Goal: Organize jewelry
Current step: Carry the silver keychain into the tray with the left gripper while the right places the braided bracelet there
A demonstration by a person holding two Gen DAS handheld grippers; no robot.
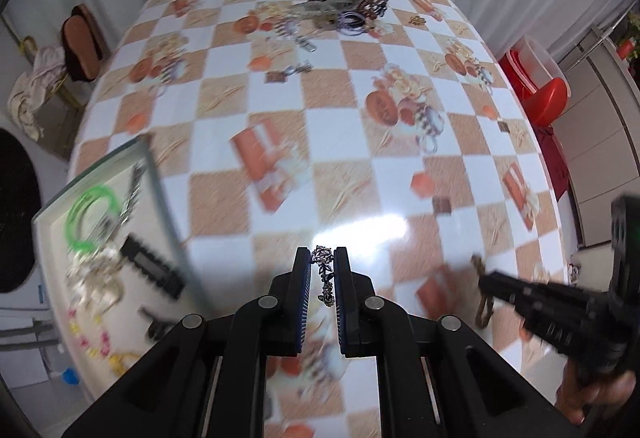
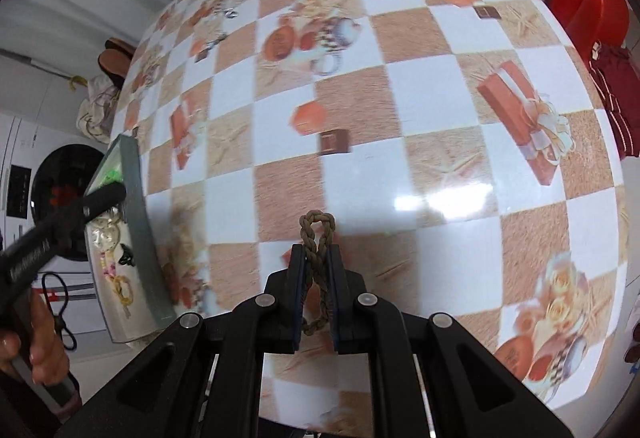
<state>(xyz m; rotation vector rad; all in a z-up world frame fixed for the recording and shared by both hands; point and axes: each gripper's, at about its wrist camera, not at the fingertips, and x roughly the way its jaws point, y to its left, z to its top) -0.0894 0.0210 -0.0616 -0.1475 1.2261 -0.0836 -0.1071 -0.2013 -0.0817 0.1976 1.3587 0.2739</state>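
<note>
My left gripper (image 1: 322,256) is shut on a silver and dark chain bracelet (image 1: 325,274), held above the checked table. My right gripper (image 2: 317,254) is shut on a brown braided cord bracelet (image 2: 317,262), also above the table; it shows in the left wrist view (image 1: 486,280) at the right, with the cord (image 1: 482,308) hanging from it. A white tray (image 1: 158,174) at the left table edge holds a green bangle (image 1: 90,218), a black comb-like clip (image 1: 154,266) and several pale and yellow pieces. A heap of loose jewelry (image 1: 344,8) lies at the far end of the table.
The table (image 1: 360,142) has a glossy orange-and-white checked cloth. A red chair (image 1: 546,98) stands at the right, a washing machine (image 2: 52,194) at the left behind the tray (image 2: 134,198). A few small pieces (image 1: 298,38) lie apart from the heap.
</note>
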